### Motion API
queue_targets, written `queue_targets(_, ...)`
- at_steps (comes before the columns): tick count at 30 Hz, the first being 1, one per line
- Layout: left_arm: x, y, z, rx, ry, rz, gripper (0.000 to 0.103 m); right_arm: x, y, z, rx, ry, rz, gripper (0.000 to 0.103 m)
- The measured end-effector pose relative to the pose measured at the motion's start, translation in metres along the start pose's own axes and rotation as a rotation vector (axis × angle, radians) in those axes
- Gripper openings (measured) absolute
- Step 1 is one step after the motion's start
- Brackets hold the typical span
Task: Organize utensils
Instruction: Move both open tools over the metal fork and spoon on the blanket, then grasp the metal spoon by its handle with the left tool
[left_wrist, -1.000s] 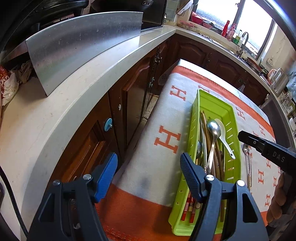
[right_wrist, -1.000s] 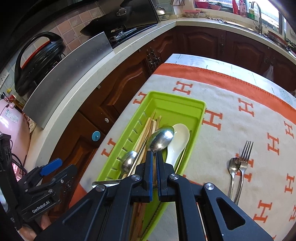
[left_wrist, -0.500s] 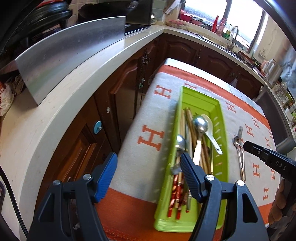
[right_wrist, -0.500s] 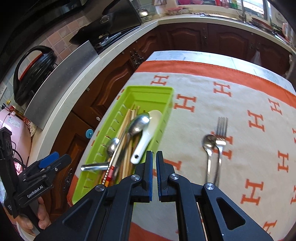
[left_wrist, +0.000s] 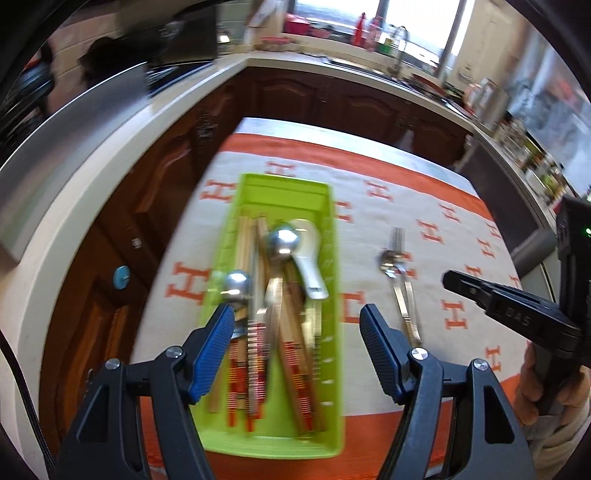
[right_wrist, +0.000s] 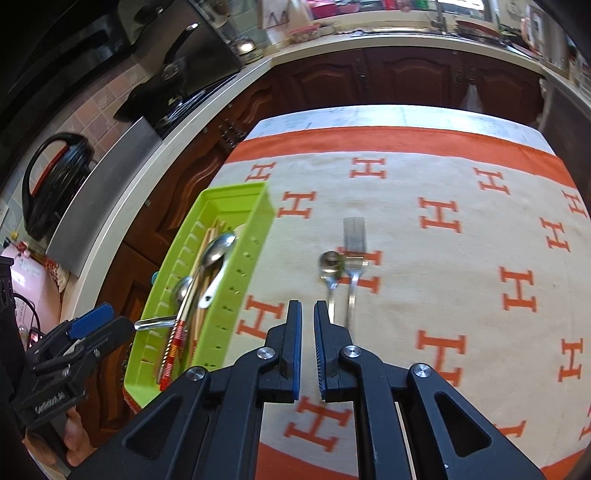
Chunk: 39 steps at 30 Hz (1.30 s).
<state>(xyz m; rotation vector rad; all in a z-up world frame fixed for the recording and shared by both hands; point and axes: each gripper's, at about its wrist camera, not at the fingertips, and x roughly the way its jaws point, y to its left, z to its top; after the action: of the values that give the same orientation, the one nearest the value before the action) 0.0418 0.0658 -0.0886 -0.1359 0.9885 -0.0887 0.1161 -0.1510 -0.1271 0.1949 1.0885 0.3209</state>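
Utensils fill the green tray (left_wrist: 334, 258) at the cloth's left edge: chopsticks (left_wrist: 240, 251), two metal spoons (left_wrist: 283, 242) and a white spoon (left_wrist: 308, 254). We see a small spoon (right_wrist: 331, 266) and a fork (right_wrist: 354, 251) lying side by side on the cloth (right_wrist: 461, 280), well right of the tray. Our left gripper (left_wrist: 297, 332) hangs over the tray's near half, jaws wide, nothing between them. Our right gripper (right_wrist: 307, 314) sits just near of the spoon and fork handles, its jaws a narrow slit and opening, nothing between them.
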Motion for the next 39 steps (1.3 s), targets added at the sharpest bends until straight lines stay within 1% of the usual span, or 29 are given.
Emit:
queue_targets(2,0.002,-0.012,0.002,0.019,0.010,-0.016,0.069,-0.003,-0.009,0.000,0.014,-0.010,0.002,0.007)
queue_targets(6,0.012,-0.042,0.011,0.035,0.051,-0.077,0.069,-0.013,-0.033,-0.002,0.049,-0.033,0.014,0.007)
queue_targets(10,0.030,-0.063,0.022,-0.010,0.111,-0.142,0.068,-0.019,-0.055,-0.006,0.084,-0.044,0.029,0.007)
queue_targets(12,0.042,-0.073,0.027,-0.030,0.130,-0.145,0.068,-0.020,-0.064,-0.008,0.103,-0.048,0.041,0.007)
queue_targets(14,0.055,-0.078,0.030,-0.049,0.146,-0.138,0.068,-0.021,-0.073,-0.009,0.123,-0.053,0.056,0.007)
queue_targets(16,0.070,-0.081,0.033,-0.070,0.160,-0.127,0.064,-0.021,-0.078,-0.011,0.135,-0.057,0.065,0.007)
queue_targets(18,0.084,-0.084,0.034,-0.086,0.178,-0.116,0.054,-0.021,-0.085,-0.013,0.145,-0.059,0.075,0.007)
queue_targets(19,0.093,-0.085,0.033,-0.097,0.192,-0.111,0.051,-0.021,-0.087,-0.014,0.148,-0.059,0.078,0.007)
queue_targets(21,0.110,-0.084,0.031,-0.125,0.224,-0.104,0.043,-0.020,-0.092,-0.016,0.155,-0.060,0.086,0.007)
queue_targets(23,0.123,-0.083,0.027,-0.152,0.257,-0.108,0.037,-0.020,-0.098,-0.018,0.160,-0.062,0.092,0.007)
queue_targets(26,0.137,-0.084,0.021,-0.157,0.281,-0.086,0.036,-0.020,-0.106,-0.021,0.175,-0.063,0.099,0.007)
queue_targets(31,0.148,-0.091,0.014,-0.137,0.291,-0.036,0.032,-0.018,-0.118,-0.027,0.198,-0.061,0.111,0.007)
queue_targets(37,0.149,-0.108,0.010,-0.052,0.252,0.035,0.032,-0.016,-0.121,-0.030,0.194,-0.065,0.112,0.007)
queue_targets(39,0.150,-0.115,0.007,-0.013,0.230,0.072,0.032,-0.014,-0.121,-0.031,0.196,-0.064,0.116,0.007)
